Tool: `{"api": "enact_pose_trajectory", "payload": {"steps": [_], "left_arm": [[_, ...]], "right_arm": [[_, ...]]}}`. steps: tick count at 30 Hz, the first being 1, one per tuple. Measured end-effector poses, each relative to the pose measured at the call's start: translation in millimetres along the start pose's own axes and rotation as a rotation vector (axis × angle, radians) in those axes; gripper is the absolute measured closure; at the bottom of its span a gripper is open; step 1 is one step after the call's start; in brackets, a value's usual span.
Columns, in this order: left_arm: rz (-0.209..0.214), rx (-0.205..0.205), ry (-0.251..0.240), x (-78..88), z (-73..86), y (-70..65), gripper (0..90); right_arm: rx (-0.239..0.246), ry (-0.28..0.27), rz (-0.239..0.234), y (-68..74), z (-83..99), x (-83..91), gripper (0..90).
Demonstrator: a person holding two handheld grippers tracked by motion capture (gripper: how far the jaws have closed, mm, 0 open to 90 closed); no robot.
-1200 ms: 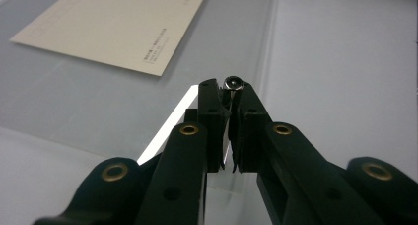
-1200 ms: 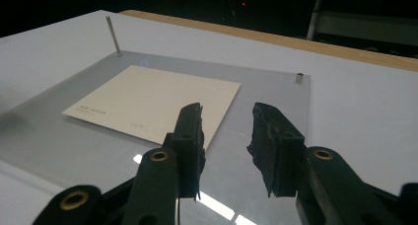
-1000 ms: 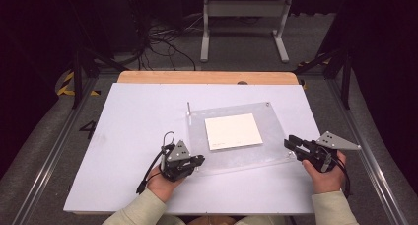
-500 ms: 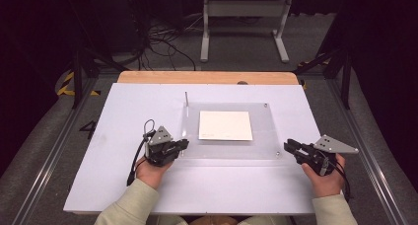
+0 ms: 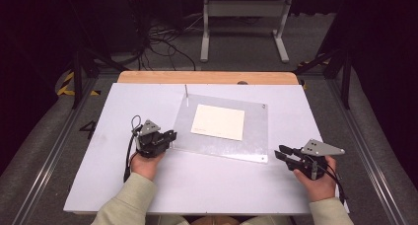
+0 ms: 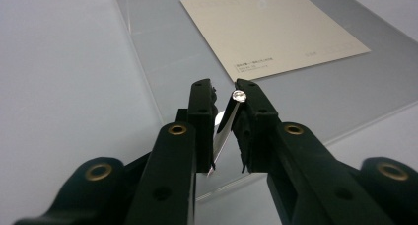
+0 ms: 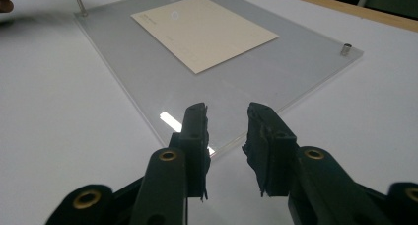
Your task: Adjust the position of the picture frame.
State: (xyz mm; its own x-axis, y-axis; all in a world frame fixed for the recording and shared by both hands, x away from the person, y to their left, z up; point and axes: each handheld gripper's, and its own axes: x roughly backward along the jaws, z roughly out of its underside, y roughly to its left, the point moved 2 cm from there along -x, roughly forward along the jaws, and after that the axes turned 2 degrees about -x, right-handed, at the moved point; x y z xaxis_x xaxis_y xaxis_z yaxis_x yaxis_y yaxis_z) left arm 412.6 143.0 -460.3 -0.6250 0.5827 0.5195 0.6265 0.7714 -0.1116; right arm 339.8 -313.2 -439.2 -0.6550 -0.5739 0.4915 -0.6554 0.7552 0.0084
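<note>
Left tongs (image 6: 224,104) at the near-left corner of the clear plate (image 5: 256,131), jaws just easing apart, a thin metal pin (image 6: 227,117) leaning between them; grip on it can't be judged. Right tongs (image 7: 226,131) apart with nothing between, just off the plate's near-right corner. A cream card (image 5: 218,122) lies flat on the plate, which sits mid-tabletop (image 5: 148,101).

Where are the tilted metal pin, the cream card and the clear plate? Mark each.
tilted metal pin (image 6: 227,120), left gripper view, mid shaft.
cream card (image 5: 218,122), high view, its centre.
clear plate (image 5: 257,133), high view, bare right margin.
</note>
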Motion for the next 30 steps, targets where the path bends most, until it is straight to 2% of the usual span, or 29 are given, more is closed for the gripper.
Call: {"api": "enact_pose_trajectory", "payload": {"steps": [3, 6, 9, 12, 16, 20, 26, 30], "left_arm": [[0.004, -0.005, -0.029, 5.9, -1.6, -2.3, 66.3], [-0.015, -0.036, -0.023, 11.4, -1.8, -4.9, 54.7], [-0.042, -0.084, -0.013, 20.0, -1.0, -7.4, 43.6], [-0.065, -0.132, -0.016, 30.5, 0.1, -10.5, 40.8], [-0.059, -0.175, -0.015, 41.2, 2.3, -14.8, 39.9], [-0.054, -0.198, -0.004, 46.9, 4.6, -17.4, 39.3], [-0.048, -0.200, 0.003, 51.6, 7.3, -15.1, 38.6], [-0.044, -0.192, 0.004, 54.2, 8.6, -13.4, 38.3]], "right_arm": [[0.015, 0.016, -0.009, 1.7, -0.5, -4.8, 66.3], [0.026, 0.030, -0.025, 3.0, -1.5, -10.0, 65.7], [0.028, 0.056, -0.042, 4.0, -1.6, -16.8, 65.5], [0.042, 0.080, -0.066, 6.9, -2.4, -24.8, 66.4], [0.068, 0.119, -0.093, 11.4, -2.9, -35.1, 68.6], [0.069, 0.167, -0.104, 11.1, 0.3, -44.5, 70.2], [0.075, 0.192, -0.106, 11.5, 2.3, -49.3, 77.8], [0.039, 0.185, -0.090, 10.7, 3.2, -49.1, 82.8]]}}
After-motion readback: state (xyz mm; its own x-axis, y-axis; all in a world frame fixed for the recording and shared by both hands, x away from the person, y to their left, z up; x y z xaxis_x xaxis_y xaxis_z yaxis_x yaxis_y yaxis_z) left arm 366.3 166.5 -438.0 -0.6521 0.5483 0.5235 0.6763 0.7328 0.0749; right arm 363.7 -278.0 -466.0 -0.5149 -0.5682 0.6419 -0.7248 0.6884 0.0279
